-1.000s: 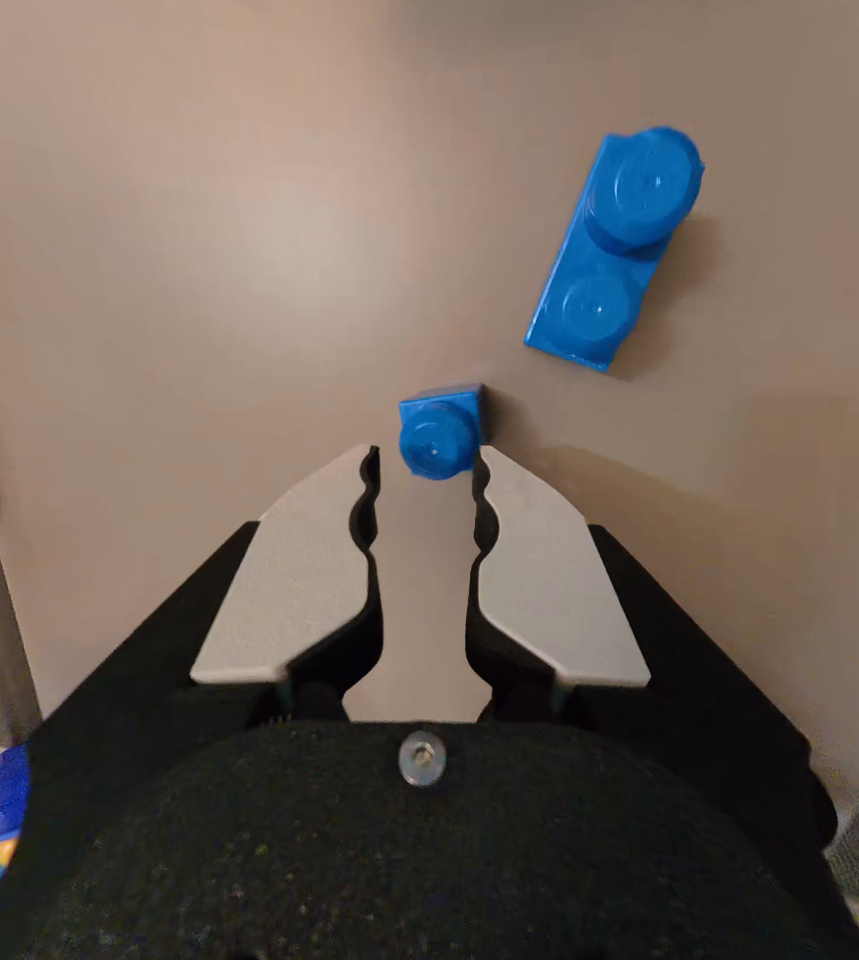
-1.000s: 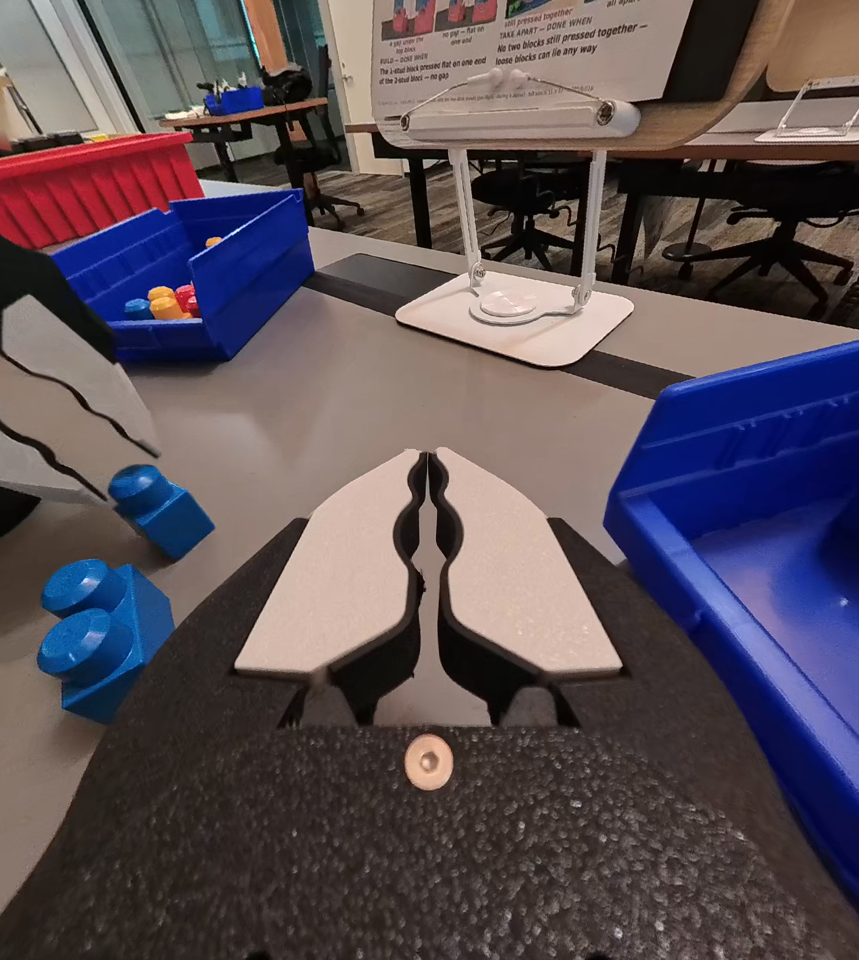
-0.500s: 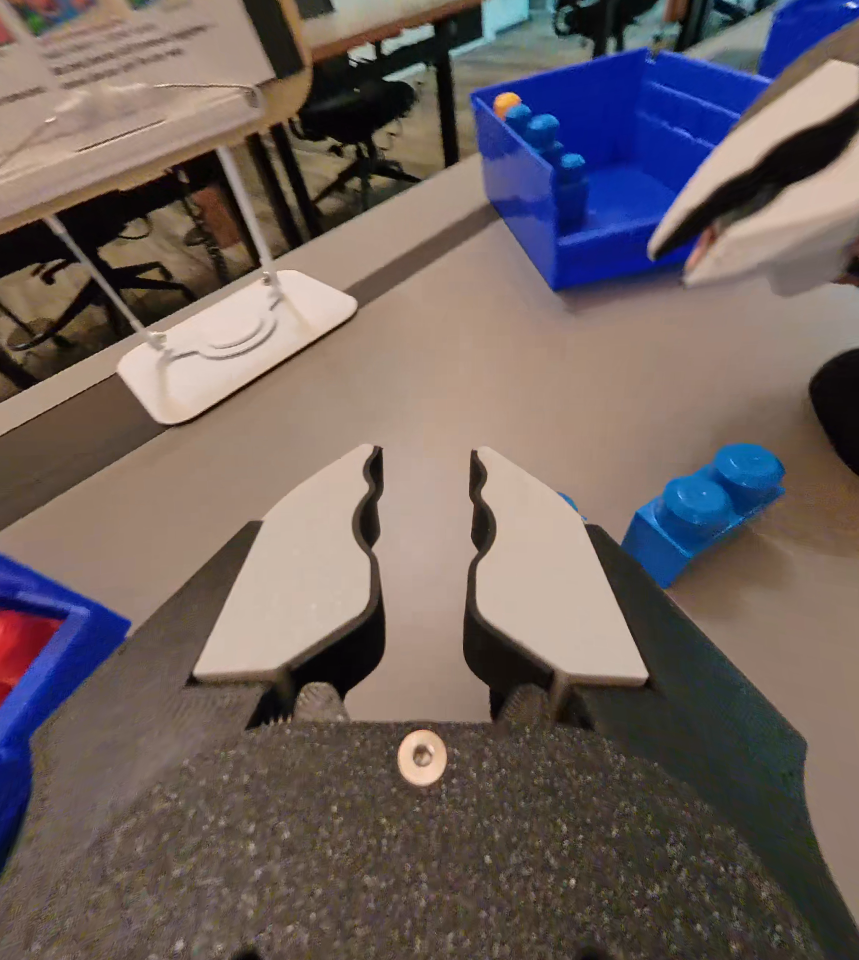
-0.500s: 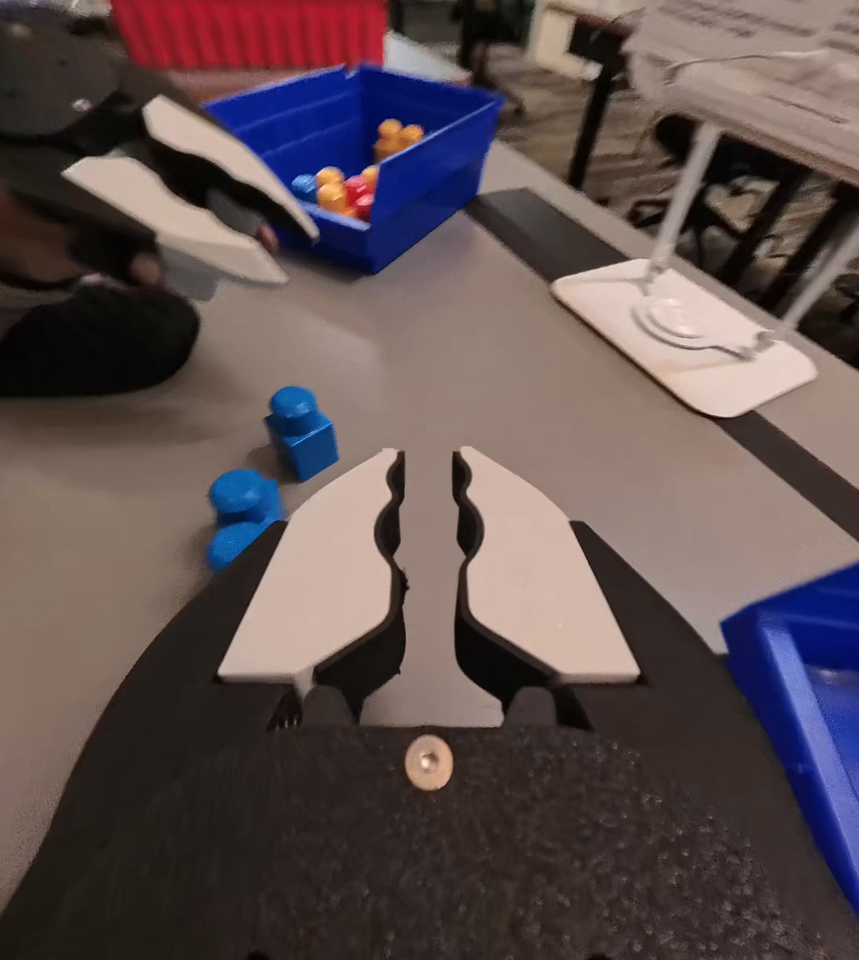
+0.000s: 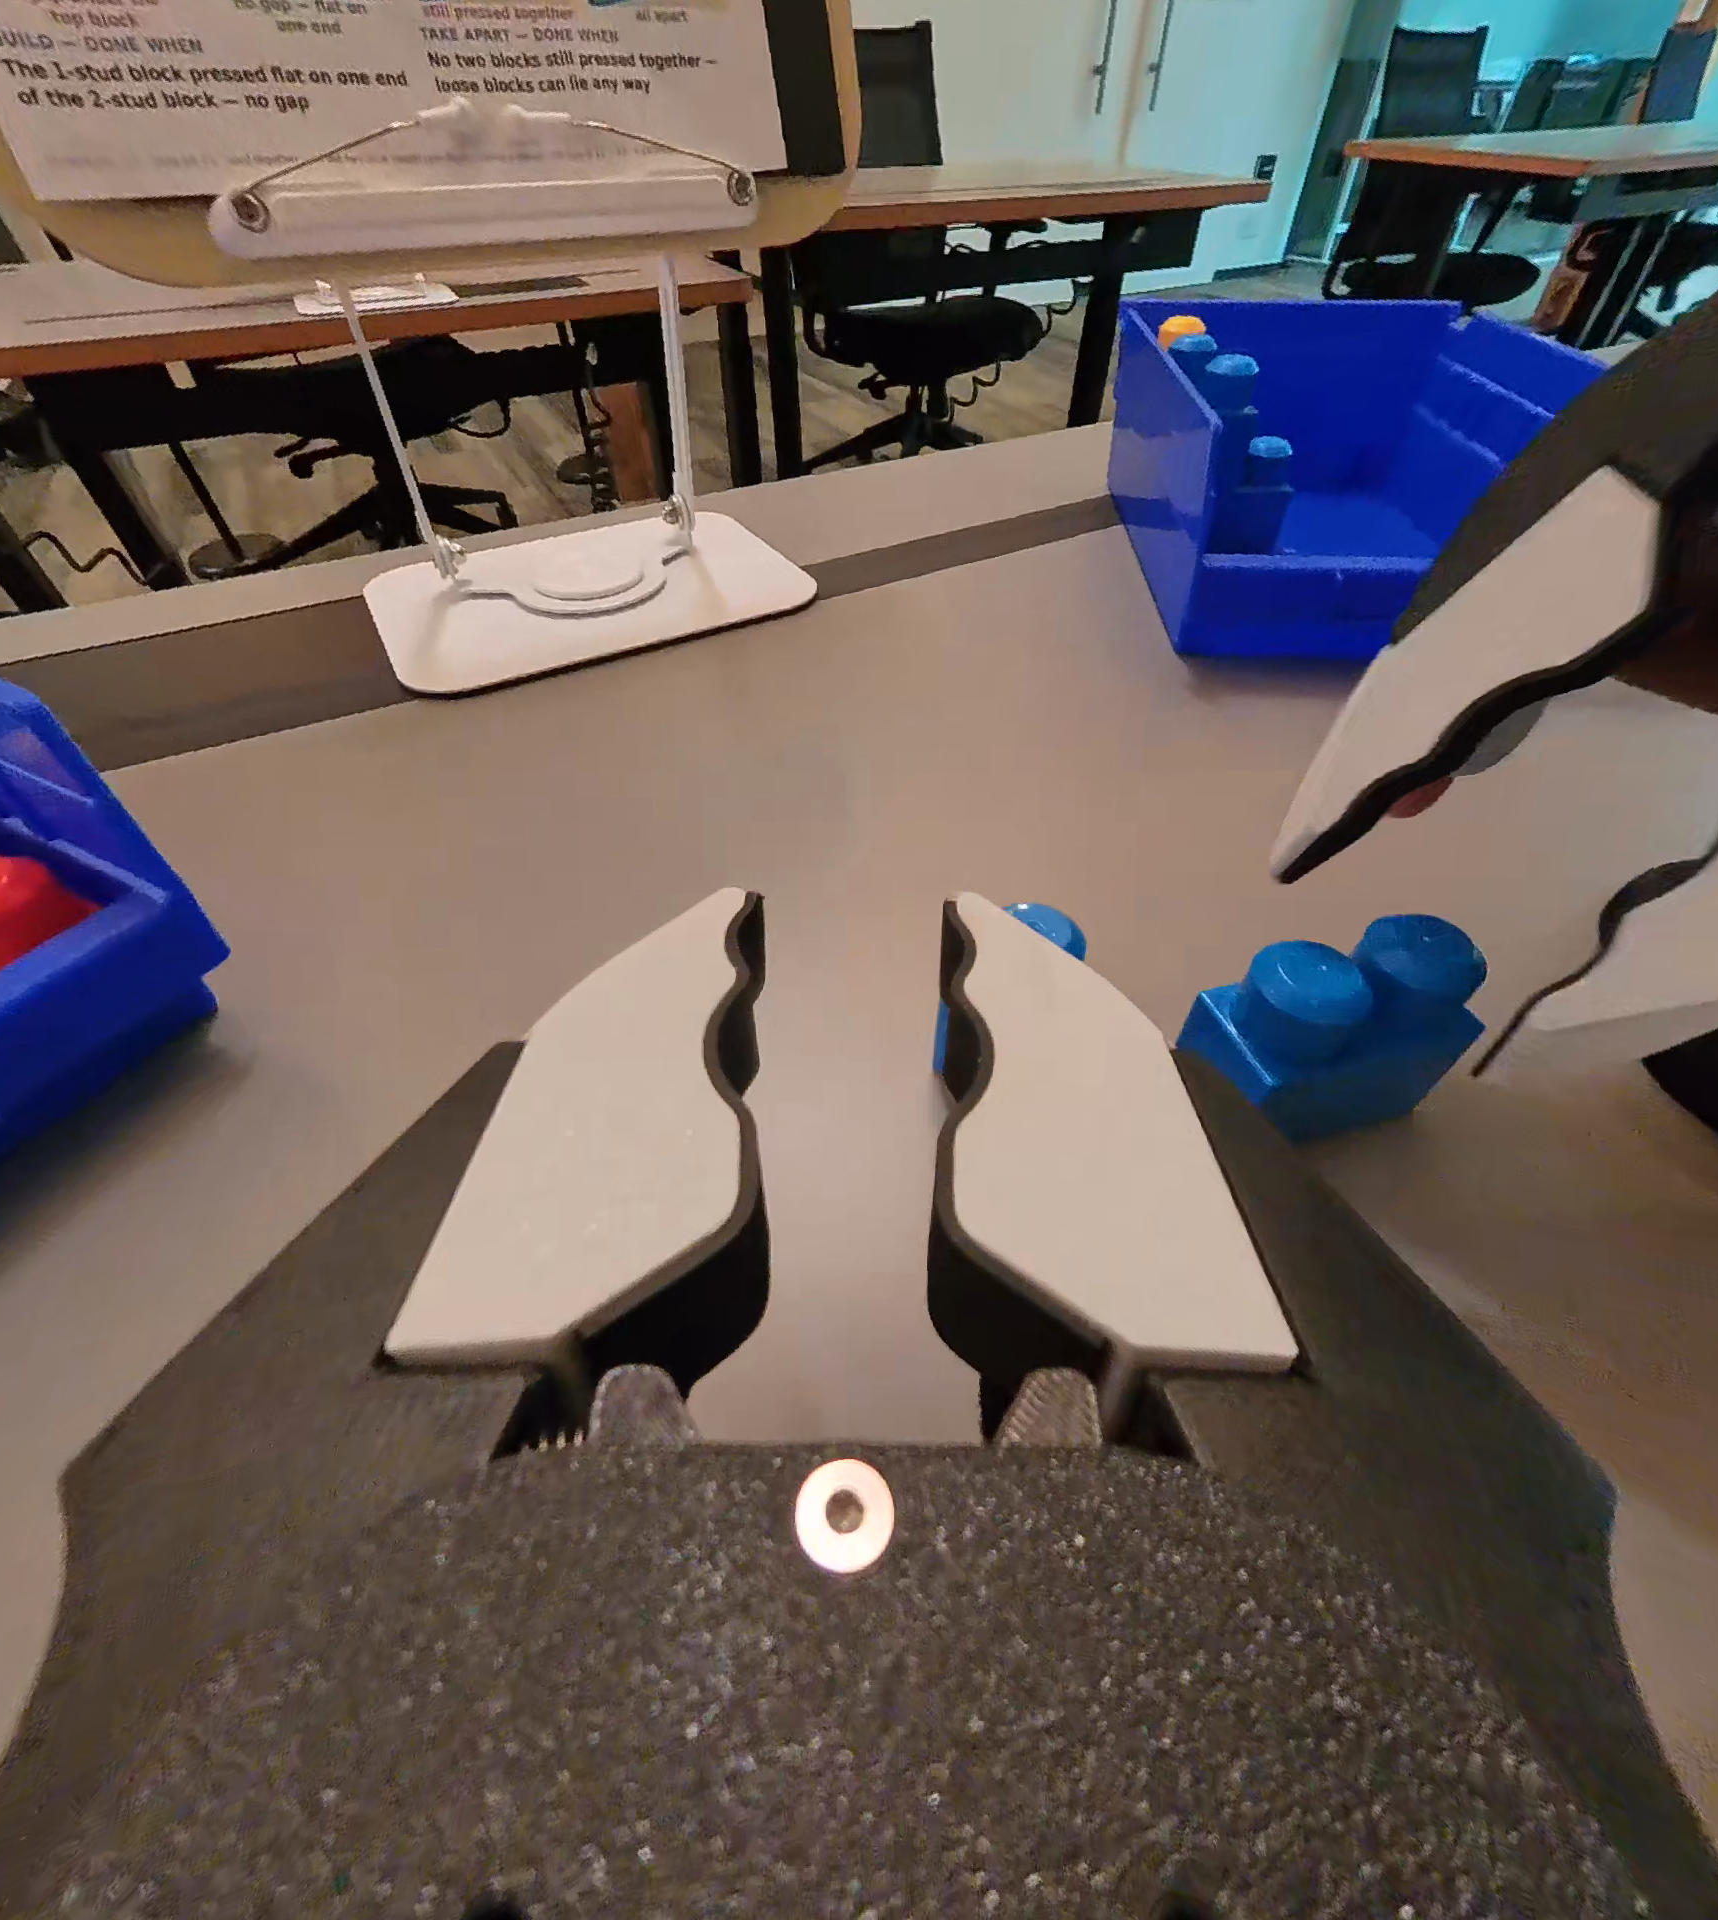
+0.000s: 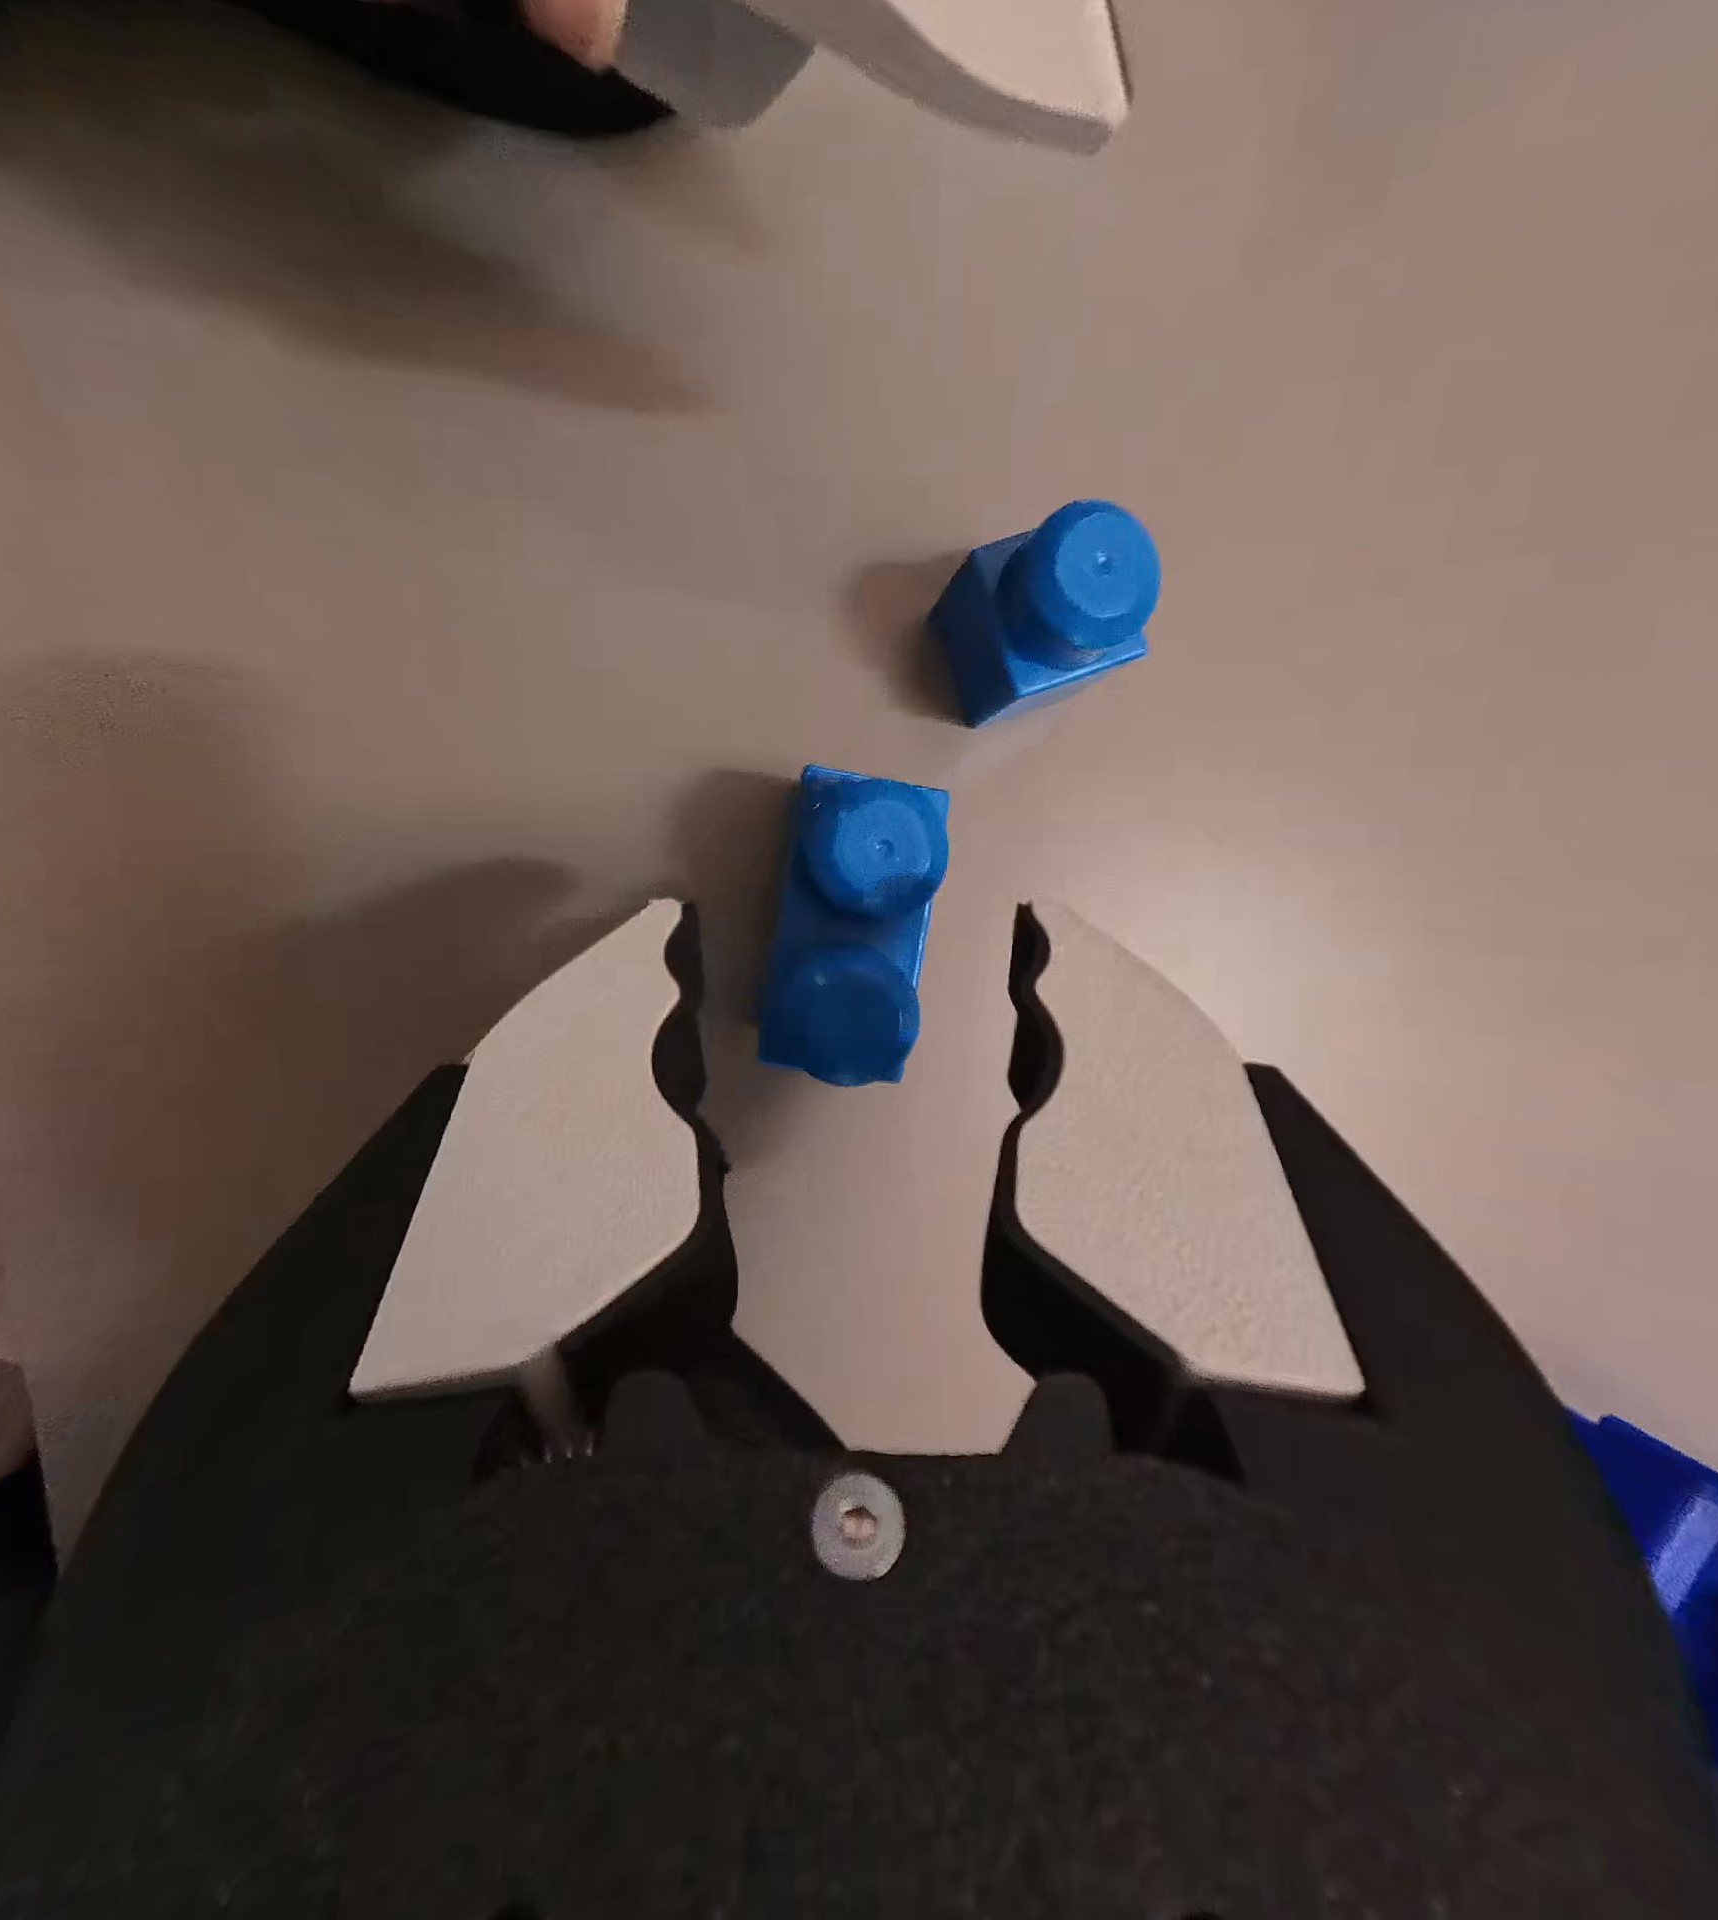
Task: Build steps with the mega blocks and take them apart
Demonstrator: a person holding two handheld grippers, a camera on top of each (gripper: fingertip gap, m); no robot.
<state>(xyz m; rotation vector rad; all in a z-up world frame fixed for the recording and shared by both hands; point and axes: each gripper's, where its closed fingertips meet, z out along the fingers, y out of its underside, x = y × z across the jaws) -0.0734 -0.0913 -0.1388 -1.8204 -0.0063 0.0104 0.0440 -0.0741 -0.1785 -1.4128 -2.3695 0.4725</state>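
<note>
Office room, chairs behind, and a grey table (image 5: 626, 790) carrying a blue bin (image 5: 1291, 582) far right and a white document stand (image 5: 590, 597). Right gripper (image 6: 850, 914) points straight down, jaws spread wide, empty, straddling the two-stud blue block (image 6: 850, 935) without touching it. Left gripper (image 5: 847, 904) sits level, jaws partly open, holding nothing. The one-stud blue block (image 6: 1047, 613) stands just beside, half hidden behind the left gripper's finger in its own view.
</note>
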